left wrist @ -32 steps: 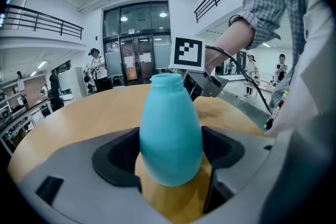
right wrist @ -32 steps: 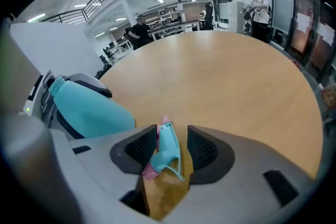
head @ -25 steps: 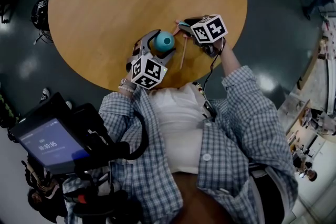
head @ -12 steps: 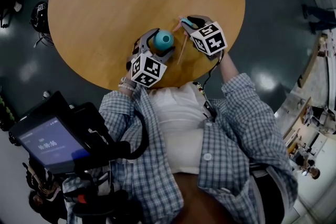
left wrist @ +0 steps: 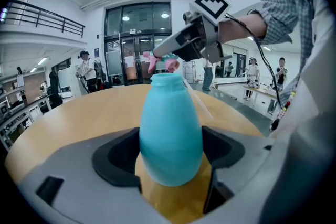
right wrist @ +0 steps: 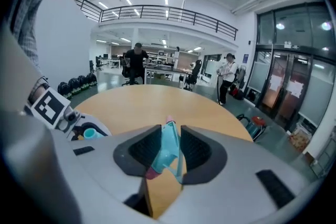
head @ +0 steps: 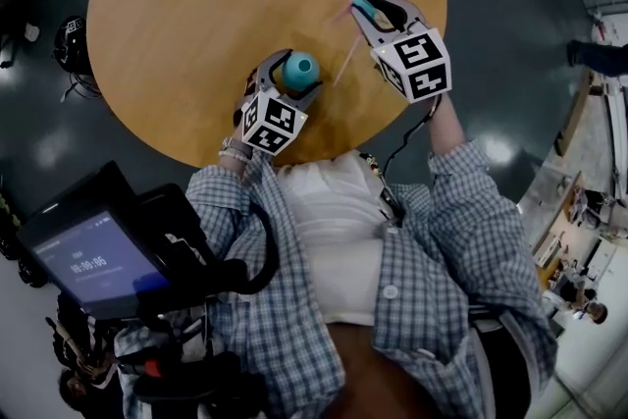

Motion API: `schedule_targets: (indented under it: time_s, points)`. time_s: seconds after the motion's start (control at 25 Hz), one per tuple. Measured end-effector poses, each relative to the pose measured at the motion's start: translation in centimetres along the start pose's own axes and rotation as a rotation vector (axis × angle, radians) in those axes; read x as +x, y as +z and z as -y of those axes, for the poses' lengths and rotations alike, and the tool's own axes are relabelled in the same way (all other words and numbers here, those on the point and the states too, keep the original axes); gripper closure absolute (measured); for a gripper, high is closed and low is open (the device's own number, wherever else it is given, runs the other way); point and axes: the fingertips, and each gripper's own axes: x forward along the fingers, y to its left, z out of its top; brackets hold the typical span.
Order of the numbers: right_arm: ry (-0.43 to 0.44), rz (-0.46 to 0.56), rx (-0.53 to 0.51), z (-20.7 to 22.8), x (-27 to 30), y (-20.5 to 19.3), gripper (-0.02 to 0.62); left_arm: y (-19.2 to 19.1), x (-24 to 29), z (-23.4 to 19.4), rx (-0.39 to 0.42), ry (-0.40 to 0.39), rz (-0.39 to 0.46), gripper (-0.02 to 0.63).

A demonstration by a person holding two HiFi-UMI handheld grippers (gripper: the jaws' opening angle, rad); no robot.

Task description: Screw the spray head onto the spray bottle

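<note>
Head view: spray bottle [head: 300, 71] mid-frame over counter [head: 196, 5], left gripper [head: 291, 69] around it, right gripper [head: 365, 8] upper right | left gripper view: jaws pinch the bottle's belly; smooth plastic, probably light and slippery | right gripper view: jaws half-closed, clamping spray head [right wrist: 167, 152]; likely rigid and light, best held by its body.

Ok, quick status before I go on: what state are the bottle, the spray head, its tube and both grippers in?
spray bottle: upright on the table, neck open, no head on it.
spray head: off the bottle, held in the air beside it.
dip tube: hanging from the spray head, outside the bottle.
left gripper: shut on the spray bottle.
right gripper: shut on the spray head.
</note>
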Motion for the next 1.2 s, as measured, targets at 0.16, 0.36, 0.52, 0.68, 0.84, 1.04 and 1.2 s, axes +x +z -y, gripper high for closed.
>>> schedule_targets:
  time_s: [0.16, 0.36, 0.52, 0.68, 0.84, 1.04, 1.2]
  points:
    - [-0.044, 0.086, -0.054, 0.6, -1.6, 4.2, 0.488, 0.1, 0.5, -0.4, 0.002, -0.007, -0.005, 0.227]
    - [-0.111, 0.241, -0.095, 1.1, -4.0, 10.0, 0.488, -0.2, 1.1, -0.7, 0.005, -0.023, -0.021, 0.227]
    - [-0.131, 0.346, -0.123, 0.3, -5.4, 13.6, 0.488, -0.3, 1.6, -0.8, 0.013, -0.036, -0.044, 0.227]
    - [-0.108, 0.358, -0.14, -1.1, -4.8, 14.1, 0.488, -0.3, 1.9, -1.0, 0.009, -0.037, -0.058, 0.227]
    - [-0.136, 0.339, -0.184, -2.6, -3.4, 12.5, 0.488, -0.3, 1.9, -1.1, 0.007, -0.039, -0.056, 0.227]
    - [-0.152, 0.303, -0.282, -5.8, -2.0, 9.5, 0.488, -0.4, 2.0, -1.2, 0.005, -0.039, -0.056, 0.227]
    - [-0.147, 0.293, -0.347, -8.6, -0.8, 6.7, 0.488, -0.4, 2.0, -1.1, 0.0, -0.04, -0.059, 0.227]
